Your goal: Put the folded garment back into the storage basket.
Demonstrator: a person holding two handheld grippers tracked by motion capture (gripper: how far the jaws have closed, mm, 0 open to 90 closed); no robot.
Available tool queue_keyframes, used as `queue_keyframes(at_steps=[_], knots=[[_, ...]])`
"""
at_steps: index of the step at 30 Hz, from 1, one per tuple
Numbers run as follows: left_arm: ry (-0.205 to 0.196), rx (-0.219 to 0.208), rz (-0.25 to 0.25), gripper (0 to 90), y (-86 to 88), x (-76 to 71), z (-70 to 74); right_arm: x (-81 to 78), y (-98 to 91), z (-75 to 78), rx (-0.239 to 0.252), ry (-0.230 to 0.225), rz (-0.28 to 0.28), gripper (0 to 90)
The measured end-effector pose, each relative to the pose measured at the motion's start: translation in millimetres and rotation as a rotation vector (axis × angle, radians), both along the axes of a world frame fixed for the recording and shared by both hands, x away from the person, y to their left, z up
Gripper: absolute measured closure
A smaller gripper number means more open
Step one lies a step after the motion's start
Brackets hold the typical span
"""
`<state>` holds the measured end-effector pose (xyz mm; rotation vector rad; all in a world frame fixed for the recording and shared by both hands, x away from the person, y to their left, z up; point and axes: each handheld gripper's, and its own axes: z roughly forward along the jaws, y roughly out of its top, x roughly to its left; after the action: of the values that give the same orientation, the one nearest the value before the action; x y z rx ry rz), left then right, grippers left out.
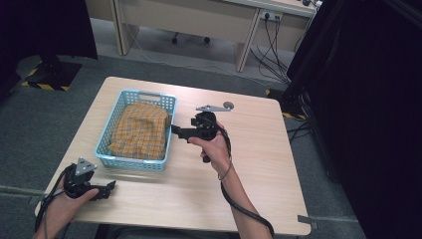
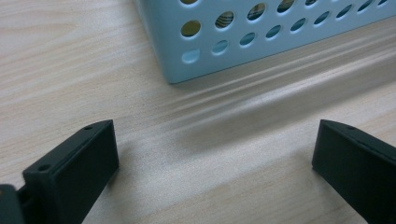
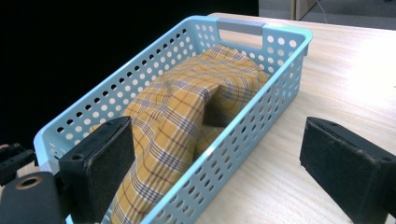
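We hold our right gripper [image 1: 175,130] just beside the long wall of the blue basket [image 3: 261,116], with its jaws wide apart and nothing between them. The yellow checked cloth [image 3: 187,116] lies crumpled inside the basket, directly ahead of this gripper and a little below it, so we judge this is a good position to reach over the rim for it. Our left gripper [image 1: 110,186] rests on the table [image 2: 70,70], jaws also wide and empty, with the basket corner just ahead, probably to steady the basket.
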<state>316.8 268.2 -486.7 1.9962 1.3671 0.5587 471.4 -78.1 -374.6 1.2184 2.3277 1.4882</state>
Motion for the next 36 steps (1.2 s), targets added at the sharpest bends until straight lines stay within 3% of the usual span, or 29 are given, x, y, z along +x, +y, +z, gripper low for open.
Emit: queue_keyframes(at_steps=[18, 36], knots=[[0.0, -0.001, 0.005, 0.0, 0.1, 0.0, 0.0, -9.1, -15.2, -10.0, -0.03, -0.017, 0.001, 10.8], [-0.002, -0.002, 0.008, 0.0, 0.3, 0.2, -0.2, -17.2, -22.3, -21.5, -0.067, -0.015, 0.038, 10.6]])
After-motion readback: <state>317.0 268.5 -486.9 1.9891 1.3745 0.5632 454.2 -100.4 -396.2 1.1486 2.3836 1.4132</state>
